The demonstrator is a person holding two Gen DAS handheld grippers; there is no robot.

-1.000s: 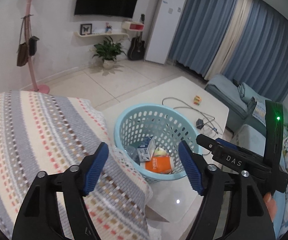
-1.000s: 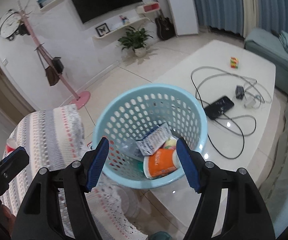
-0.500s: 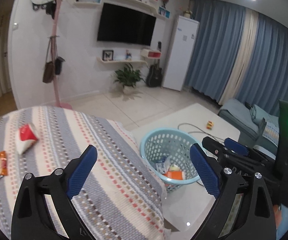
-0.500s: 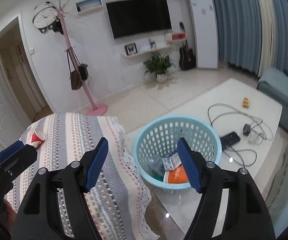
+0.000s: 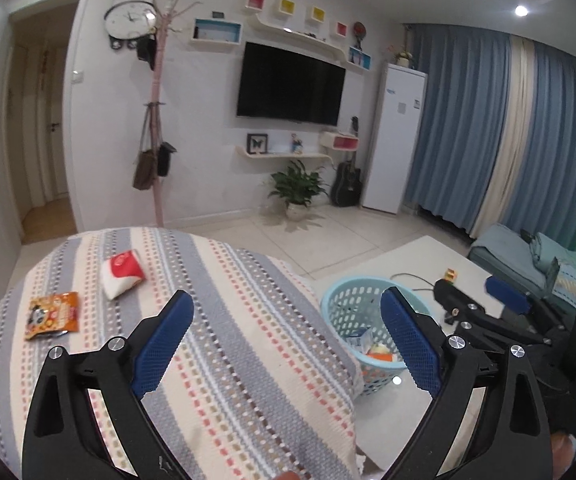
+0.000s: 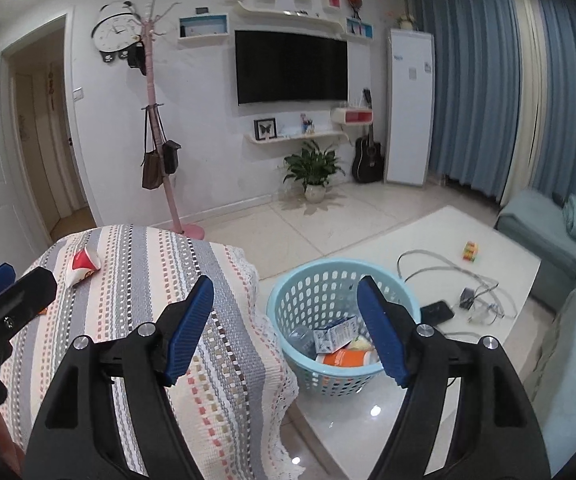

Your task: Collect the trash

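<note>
The left gripper [image 5: 283,336] is wide and empty. The right gripper [image 6: 285,326] is also empty; its jaws have just been opening. The blue basket [image 6: 288,300] stands on the white table [image 6: 508,264] and contains trash. A crushed paper cup [image 5: 121,274] and an orange snack packet [image 5: 51,314] lie on the striped cloth [image 5: 247,340], apart from each other.

Nothing here can really be read. The orange snack packet [image 5: 52,314] near the left edge of the striped cloth [image 5: 247,360] has a cartoon picture and print too small to make out. The red-and-white cup [image 5: 121,273] beside it carries a blurred mark. The carton [image 6: 334,334] and the orange wrapper [image 6: 344,358] in the basket [image 6: 288,304] have print, illegible. The clock [image 6: 113,32] dial is too small.
</note>
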